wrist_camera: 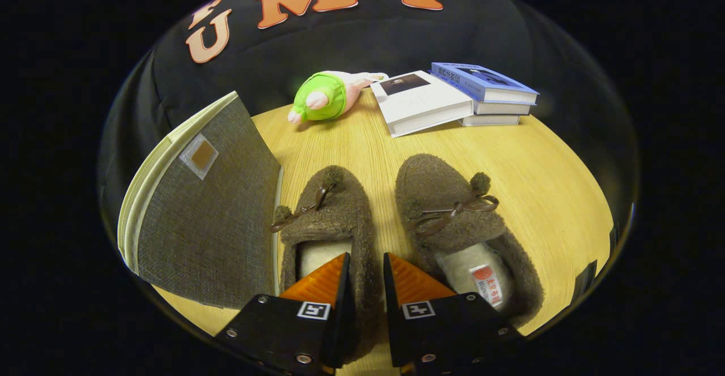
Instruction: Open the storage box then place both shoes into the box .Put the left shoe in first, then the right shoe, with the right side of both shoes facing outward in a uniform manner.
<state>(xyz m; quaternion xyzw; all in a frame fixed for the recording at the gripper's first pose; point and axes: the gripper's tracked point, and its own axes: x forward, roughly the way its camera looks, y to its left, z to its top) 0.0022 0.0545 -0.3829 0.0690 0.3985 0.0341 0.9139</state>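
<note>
While the hand-held gripper hangs low over the tabletop, its two fingers straddle the right wall of the left shoe: one fingertip sits inside the shoe's pale lined opening, the other just outside it, in the strip of wood between the two shoes. The gap between the fingers is narrow and the fuzzy collar fills it, so they look pressed onto that wall, though the exact contact is hidden behind the finger bodies.

Both shoes are brown fleece slippers with a thin brown bow and small pom-poms on the vamp, toes pointing away from the fingers. The right shoe lies just beside the left one, apart from it, with a small printed label showing on its pale insole.

The storage box, covered in grey-brown woven fabric with a pale rim and a small square patch on its face, stands touching the left shoe's outer side. Its face is tilted toward the camera and I see no open mouth.

Beyond the shoes, near the booth's dark wall, lies a pink plush toy in green. Next to it a white book leans against a stack of books topped by a blue book.
</note>
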